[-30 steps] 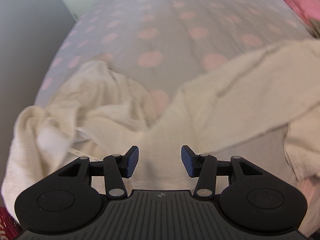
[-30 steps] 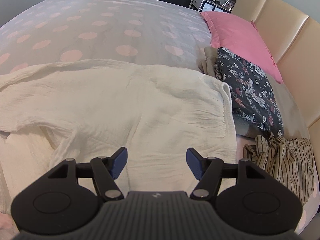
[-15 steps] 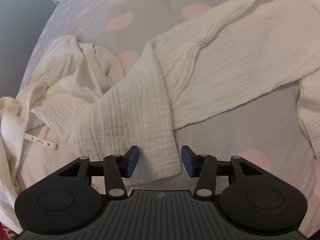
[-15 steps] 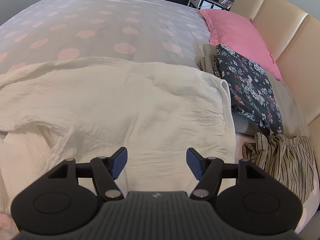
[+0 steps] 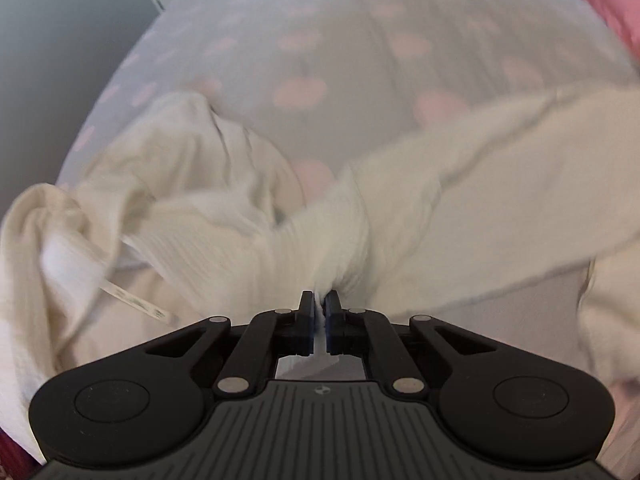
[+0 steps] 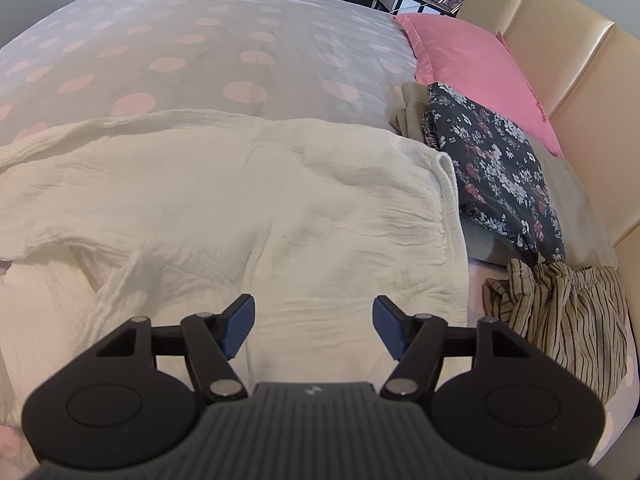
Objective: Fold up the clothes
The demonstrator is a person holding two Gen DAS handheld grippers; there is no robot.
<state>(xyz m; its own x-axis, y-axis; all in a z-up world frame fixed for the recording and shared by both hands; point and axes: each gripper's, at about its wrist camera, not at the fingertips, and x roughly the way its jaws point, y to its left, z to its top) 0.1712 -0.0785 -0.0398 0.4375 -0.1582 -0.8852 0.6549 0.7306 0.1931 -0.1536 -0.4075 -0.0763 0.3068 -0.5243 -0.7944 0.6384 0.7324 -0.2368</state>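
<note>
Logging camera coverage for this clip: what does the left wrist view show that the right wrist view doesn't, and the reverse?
Only the left wrist view shows the left gripper shut on a sleeve end of the cream garment, plus its neck label and bunched collar area.

Only the right wrist view shows the right gripper open above the garment's flat body, the floral garment, the striped garment, the pink pillow and the headboard.

Both show the cream garment on the polka-dot bedspread.

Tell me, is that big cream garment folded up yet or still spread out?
Still spread out. The cream garment lies mostly flat across the dotted bedspread; the left gripper pinches a bunched sleeve, and the right gripper is open.
</note>
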